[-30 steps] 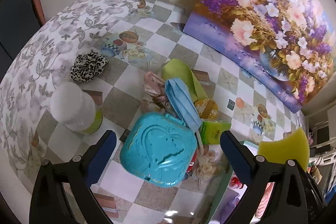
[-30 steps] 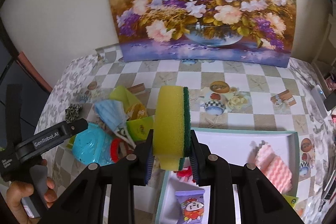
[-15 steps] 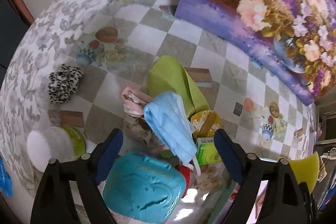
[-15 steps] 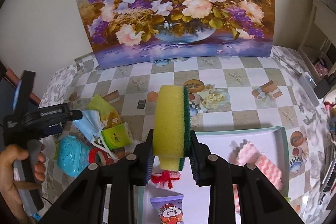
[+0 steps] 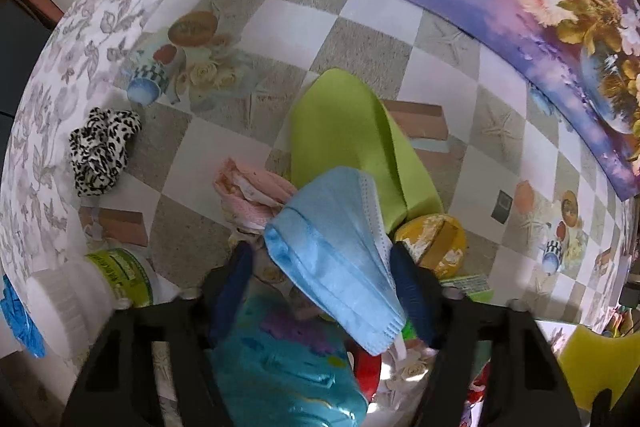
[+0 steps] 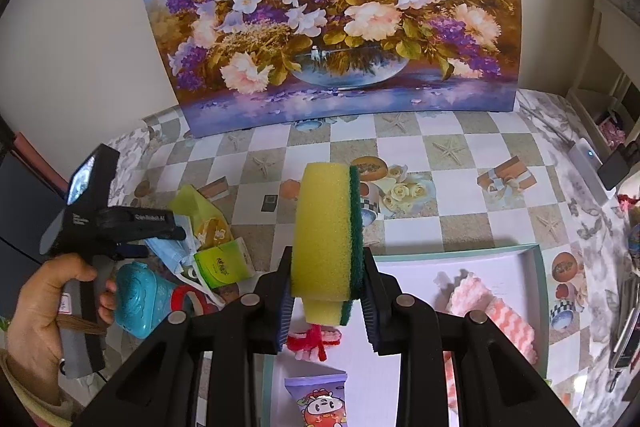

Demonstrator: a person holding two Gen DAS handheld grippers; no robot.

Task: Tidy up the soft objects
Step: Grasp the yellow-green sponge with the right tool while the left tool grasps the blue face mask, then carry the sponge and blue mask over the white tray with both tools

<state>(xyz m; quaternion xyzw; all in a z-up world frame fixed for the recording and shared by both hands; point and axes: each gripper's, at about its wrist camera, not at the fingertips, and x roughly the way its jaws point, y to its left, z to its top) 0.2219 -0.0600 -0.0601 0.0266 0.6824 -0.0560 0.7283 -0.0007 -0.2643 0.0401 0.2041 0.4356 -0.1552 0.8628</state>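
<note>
- Tray [image 6: 538, 269], white inside with a pale green rim, lies at the near right part of the table; it already holds a pink wavy cloth [image 6: 490, 311], a red bow and a printed packet, so I judge it is the place for the soft things.
- Sponge [image 6: 326, 231], yellow foam with a thin green scouring layer, stands upright in the right gripper [image 6: 326, 301], whose fingers press its lower end from both flat sides, above the tray's far left corner. It is light and springy; the foam yields under the pads, so a moderate squeeze is enough.
- Face mask [image 5: 340, 255], pale blue and pleated, lies on top of the pile near the left edge of the table, over a pink cloth [image 5: 252, 191] and a green cloth [image 5: 348, 139]. It is very light, thin and limp. I would pinch its pleated body, not the ear loops, which could snag.
- Left gripper [image 5: 322, 279] has its fingers spread at both sides of the mask, not yet closed on it.
- Leopard scrunchie [image 5: 102, 149] lies apart, further left.
</note>
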